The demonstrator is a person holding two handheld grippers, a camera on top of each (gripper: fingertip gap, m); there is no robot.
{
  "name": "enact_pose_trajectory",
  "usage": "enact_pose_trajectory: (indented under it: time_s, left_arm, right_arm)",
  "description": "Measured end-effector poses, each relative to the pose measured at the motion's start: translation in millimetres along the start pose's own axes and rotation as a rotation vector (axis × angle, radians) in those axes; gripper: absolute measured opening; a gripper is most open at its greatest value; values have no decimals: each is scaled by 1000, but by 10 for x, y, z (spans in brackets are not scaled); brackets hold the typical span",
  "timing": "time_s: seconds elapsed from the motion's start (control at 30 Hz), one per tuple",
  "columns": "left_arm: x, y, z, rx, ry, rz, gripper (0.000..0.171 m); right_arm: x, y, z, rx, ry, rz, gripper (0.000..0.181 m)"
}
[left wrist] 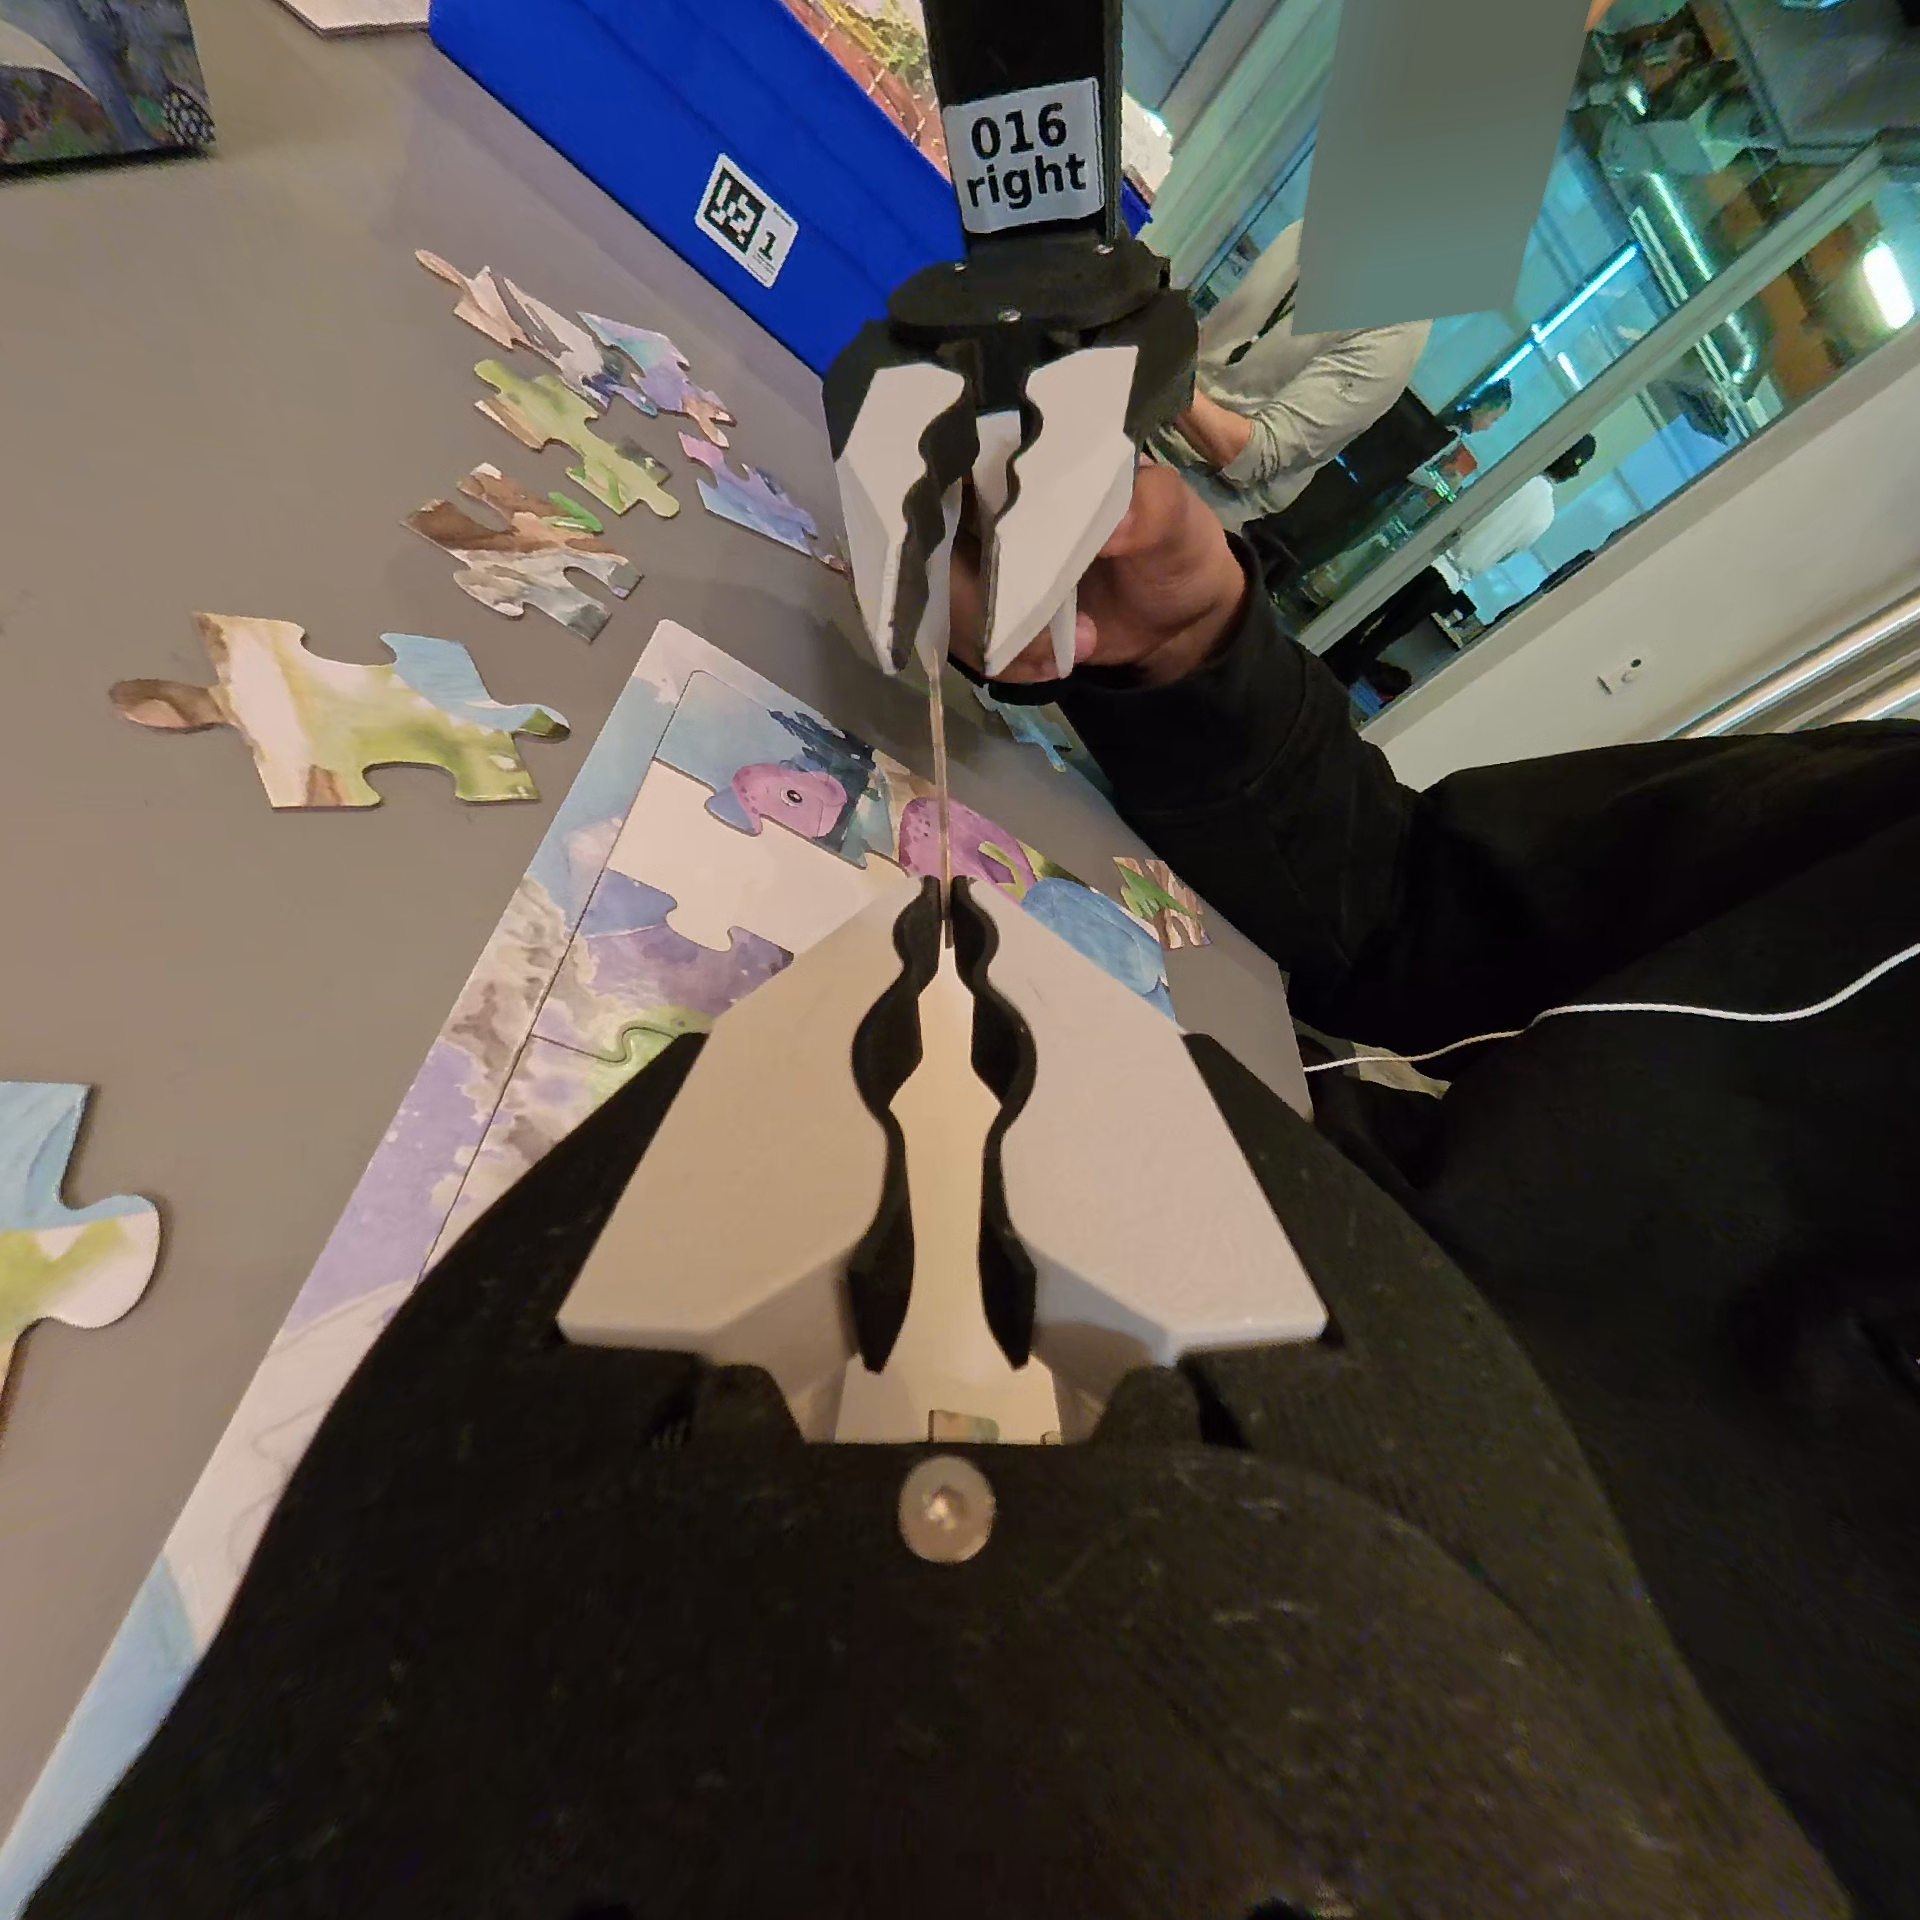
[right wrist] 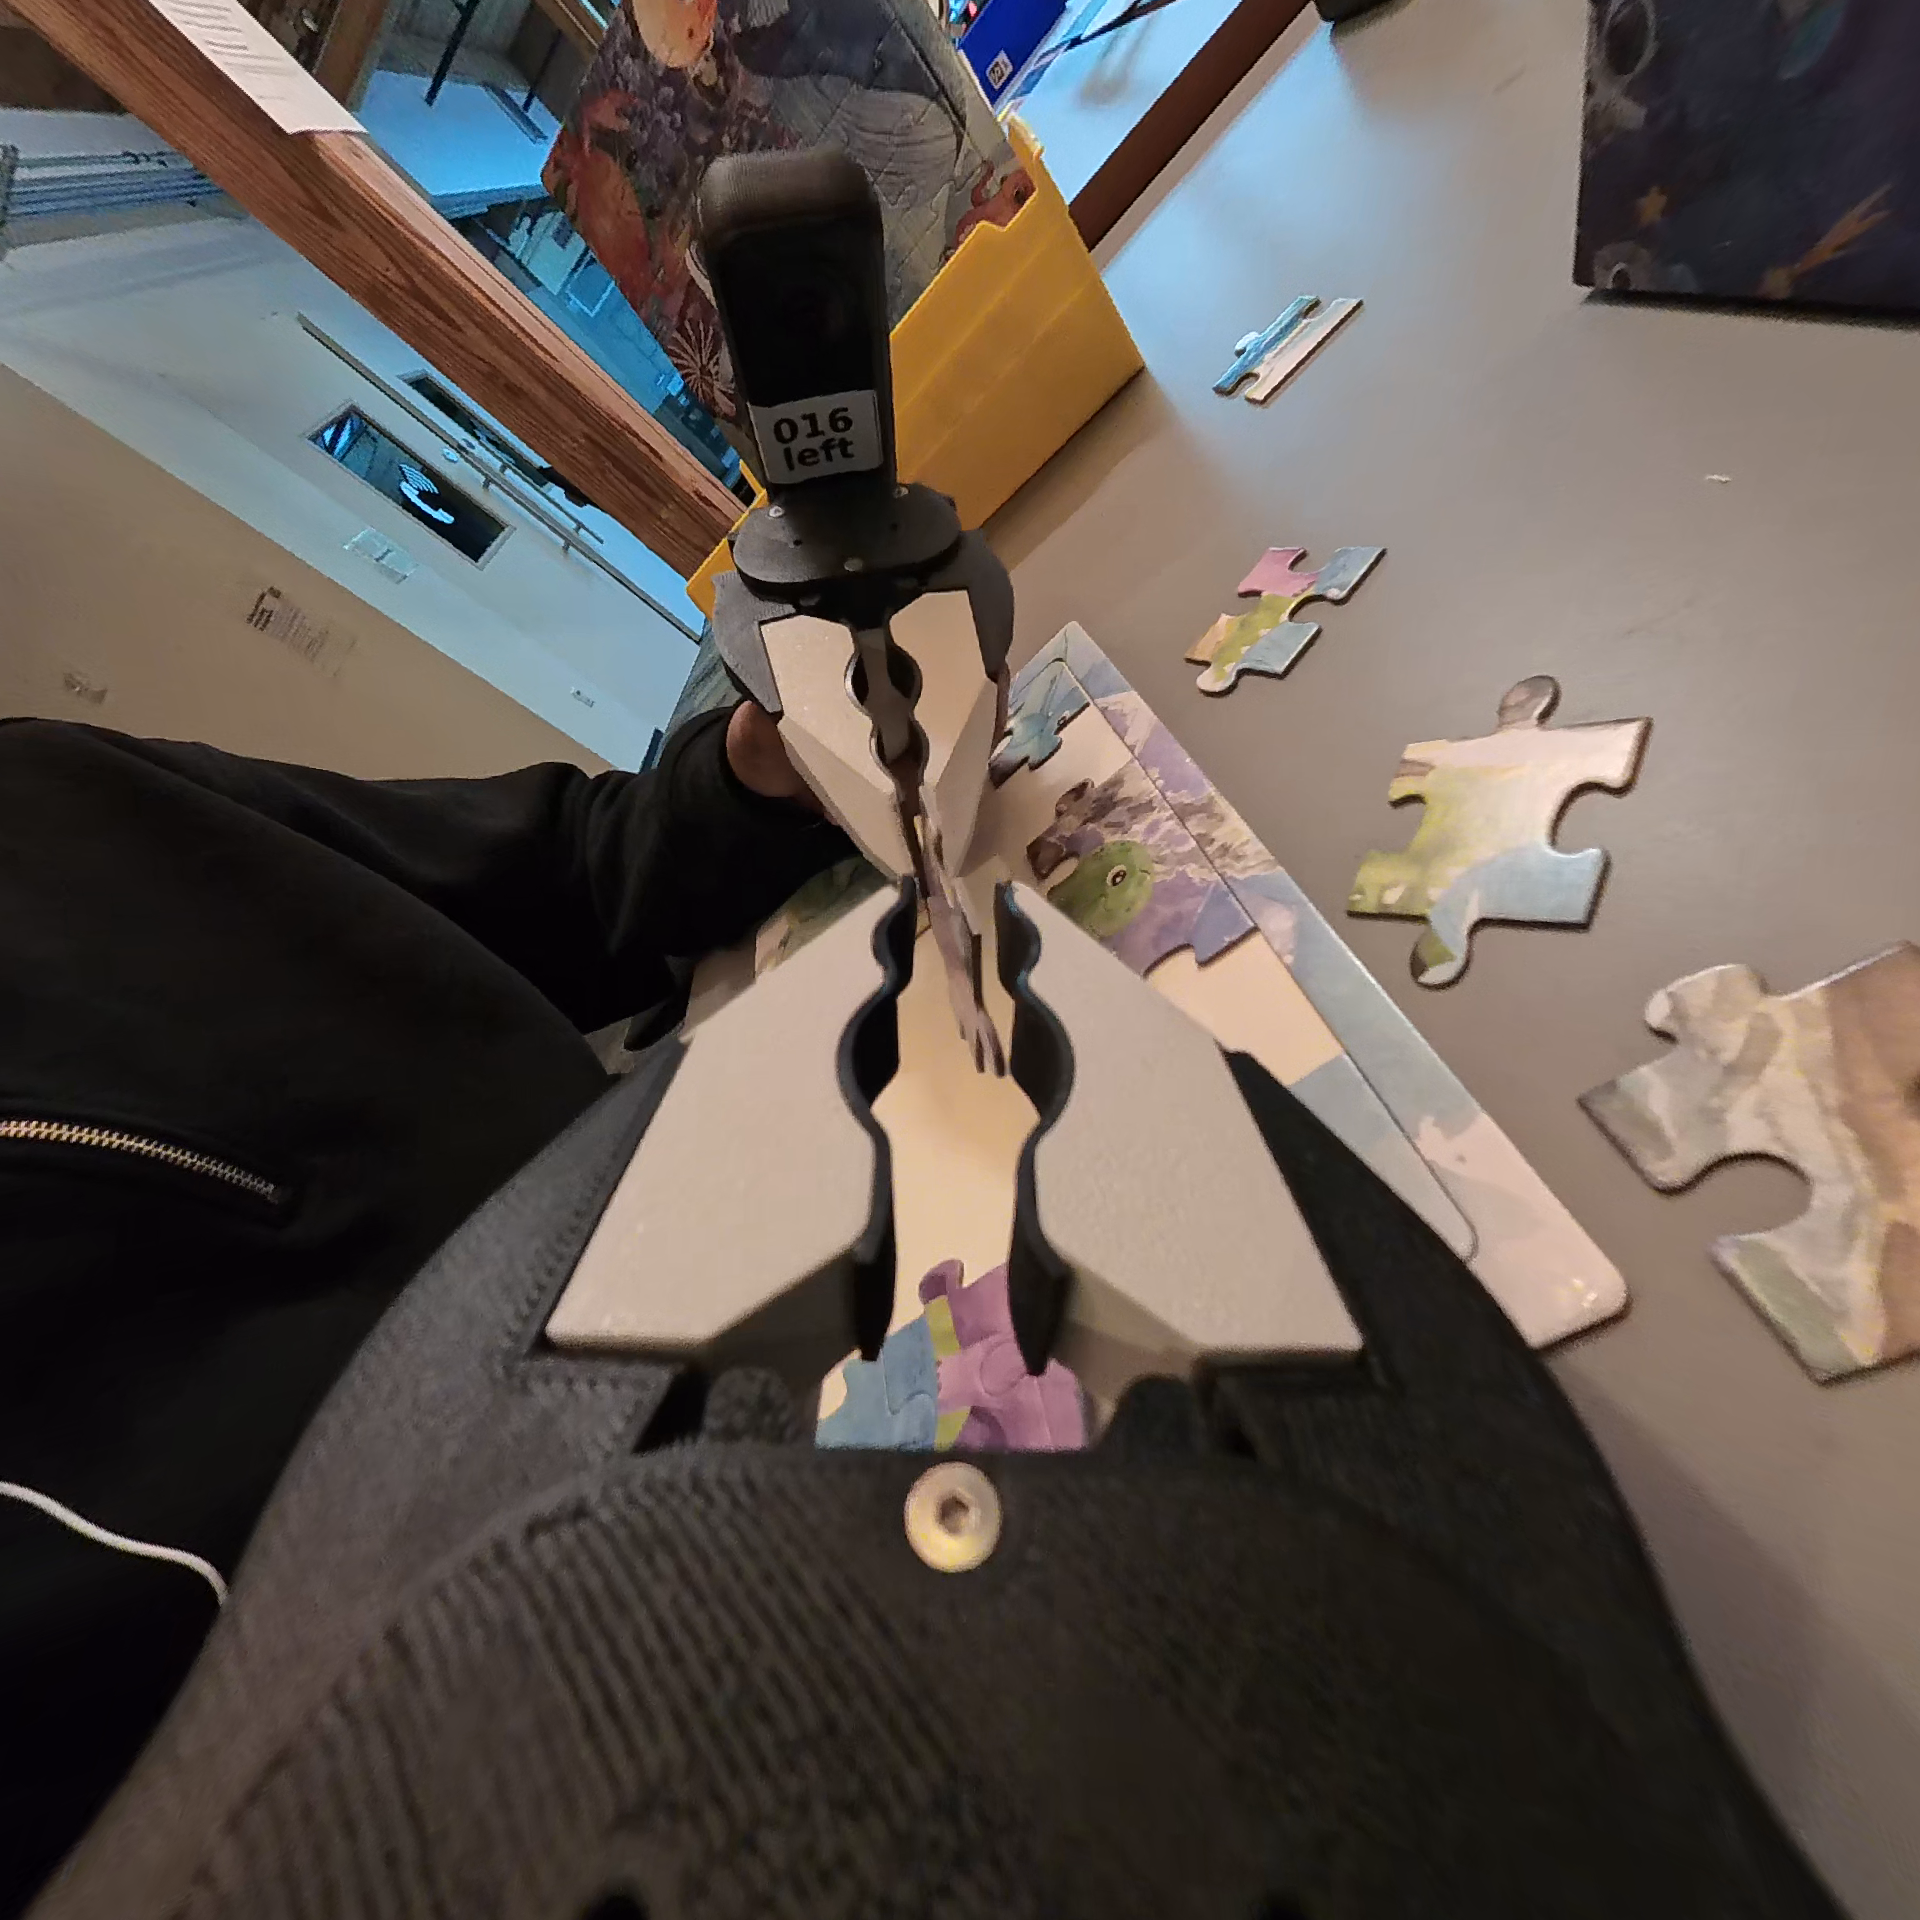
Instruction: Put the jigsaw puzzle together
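A grey surface [left wrist: 260, 935] is carrying a puzzle tray [left wrist: 499, 997]. Loose puzzle pieces [left wrist: 343, 717] are lying scattered just beside the tray, a blue bin [left wrist: 665, 135] is standing beyond them, and a yellow bin [right wrist: 997, 343] is sitting past the tray's far end.

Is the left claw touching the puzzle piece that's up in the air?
Touching. The left wrist view shows the left claw shut on the edge-on puzzle piece, no gap.
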State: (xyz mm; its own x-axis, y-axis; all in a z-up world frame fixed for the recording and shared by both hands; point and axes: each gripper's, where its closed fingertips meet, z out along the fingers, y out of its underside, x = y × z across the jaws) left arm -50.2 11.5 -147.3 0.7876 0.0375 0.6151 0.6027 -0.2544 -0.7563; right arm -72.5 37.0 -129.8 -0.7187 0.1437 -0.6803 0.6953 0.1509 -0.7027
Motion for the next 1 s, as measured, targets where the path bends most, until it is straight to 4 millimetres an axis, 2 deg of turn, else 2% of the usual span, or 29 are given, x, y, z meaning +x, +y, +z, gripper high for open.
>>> enact_pose_trajectory:
  time_s: [0.13, 0.27, 0.53, 0.67, 0.83, 1.0]
  left_arm:
    - [7, -3, 0, 3, 5, -1, 0]
    - [12, -15, -7, 9, 8, -1, 0]
    - [-1, -83, -37, 61, 16, -14, 0]
    - [12, -118, -52, 82, 28, -13, 10]
    - [62, -56, 25, 48, 47, -1, 23]
    - [103, -76, 37, 62, 62, 7, 15]
  right_arm:
    - [4, 49, 40, -28, 5, -6, 12]
    - [10, 82, 51, -49, 14, -15, 3]
    - [-35, 84, 37, -54, -10, 12, 0]
    - [-61, -15, -16, 8, -30, 29, 0]
    - [-101, -79, -31, 55, -75, 54, 0]
    - [-115, -33, 46, 34, -87, 57, 0]
